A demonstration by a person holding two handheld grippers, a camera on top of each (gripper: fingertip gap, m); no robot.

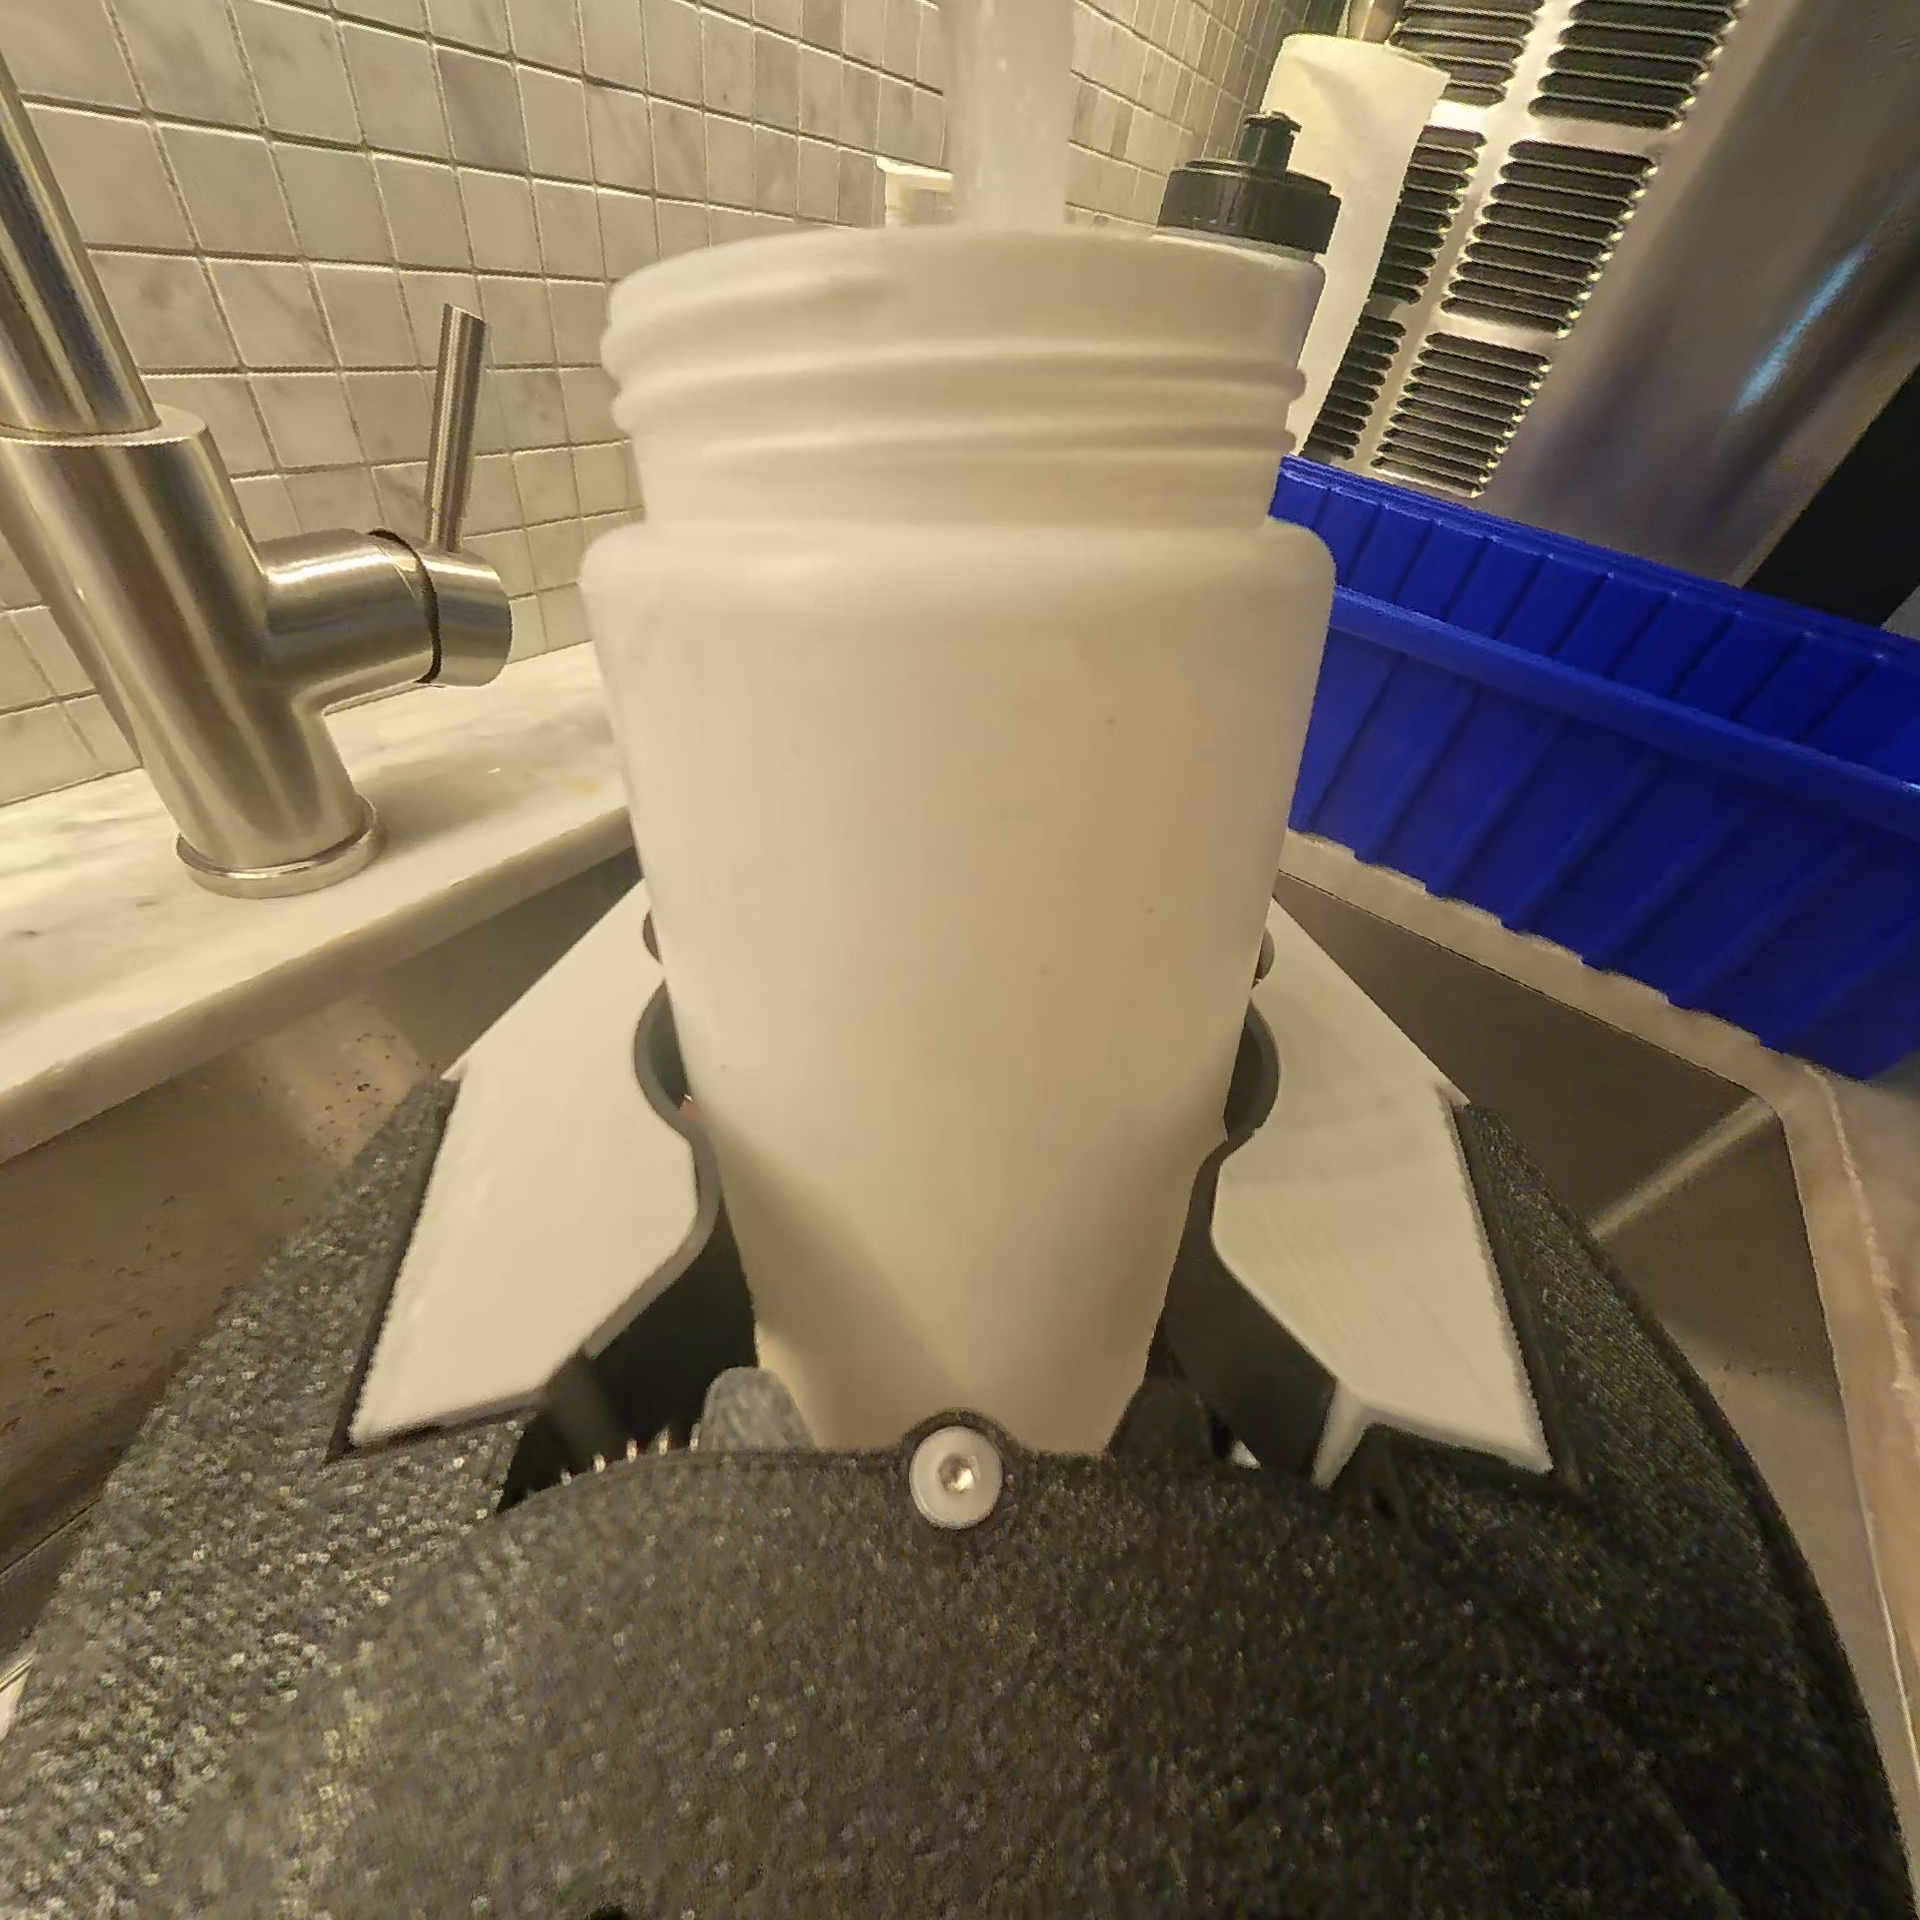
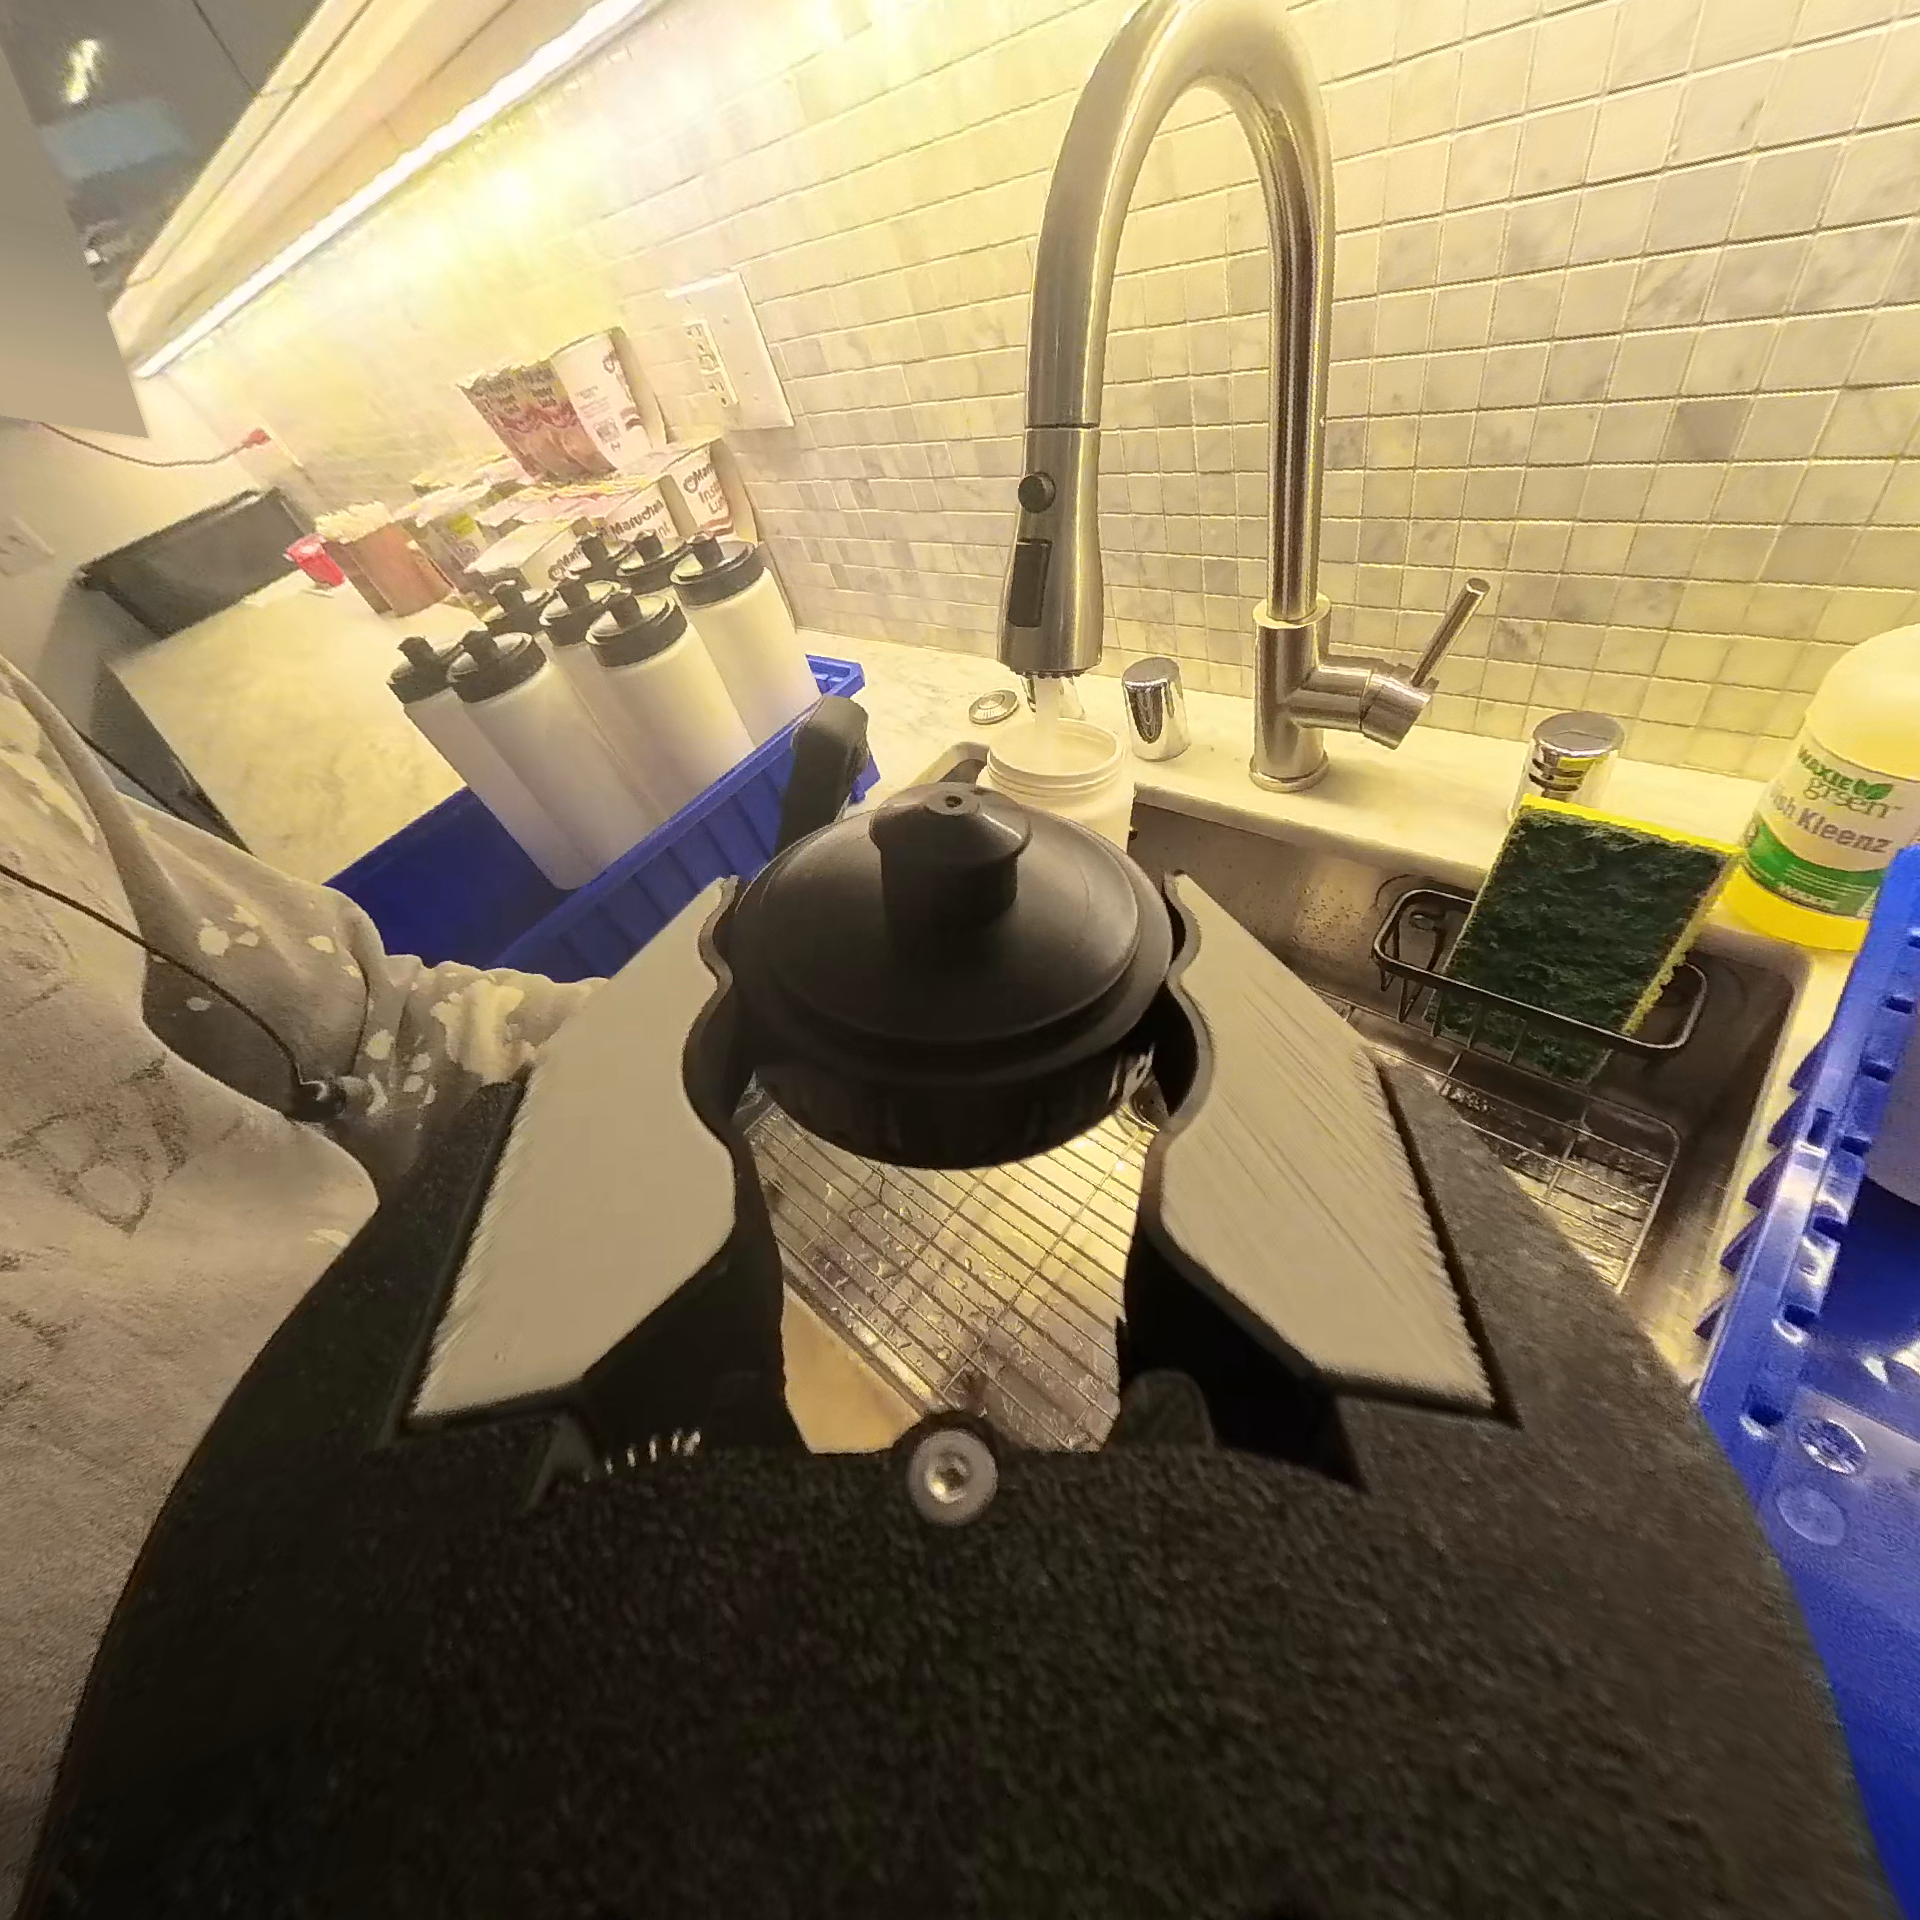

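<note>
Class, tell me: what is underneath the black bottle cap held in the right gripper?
Under the black screw cap with spout lies a wet wire grid on the steel sink's floor. The cap hides the grid directly beneath it, and its own underside.

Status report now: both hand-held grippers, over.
Left hand-held gripper shut on white bottle, uncapped, under faucet stream. Right hand-held gripper shut on black cap, over sink.
</note>
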